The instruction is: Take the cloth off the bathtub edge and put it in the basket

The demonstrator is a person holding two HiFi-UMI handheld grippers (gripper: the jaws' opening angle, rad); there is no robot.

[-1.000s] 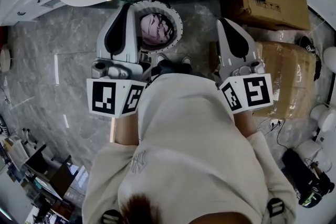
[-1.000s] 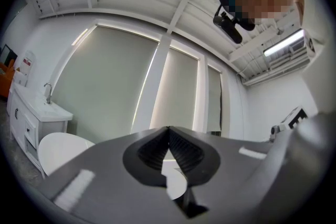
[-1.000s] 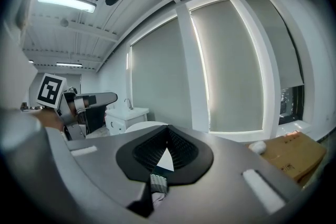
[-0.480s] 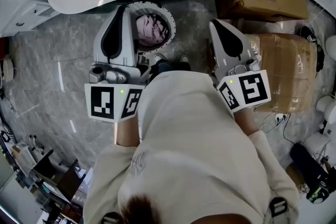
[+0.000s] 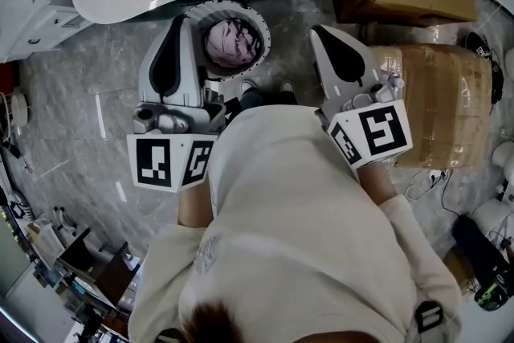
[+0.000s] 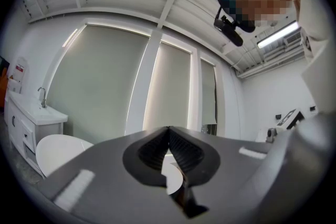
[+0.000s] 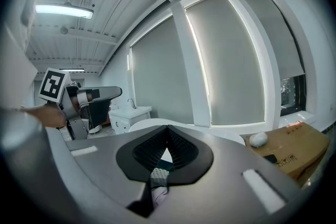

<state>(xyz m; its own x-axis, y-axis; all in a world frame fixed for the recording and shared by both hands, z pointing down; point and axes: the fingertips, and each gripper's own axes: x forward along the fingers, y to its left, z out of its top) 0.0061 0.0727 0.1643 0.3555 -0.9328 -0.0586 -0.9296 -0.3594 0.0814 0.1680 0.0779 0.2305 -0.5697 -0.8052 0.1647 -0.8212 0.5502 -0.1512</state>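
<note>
Cloth point(image 5: 233, 42), crumpled pink, fills round white basket point(image 5: 266, 30); left tool point(image 5: 181, 24) and right tool point(image 5: 320, 33) closed.

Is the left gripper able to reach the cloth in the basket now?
Probably yes: the basket is open on top, the cloth lies uncovered, and the left gripper is right beside it. Its shut jaws must open first.

Bright ceiling strip light point(image 7: 64, 10), sharp frames, fisheye views darkening at the edges.
</note>
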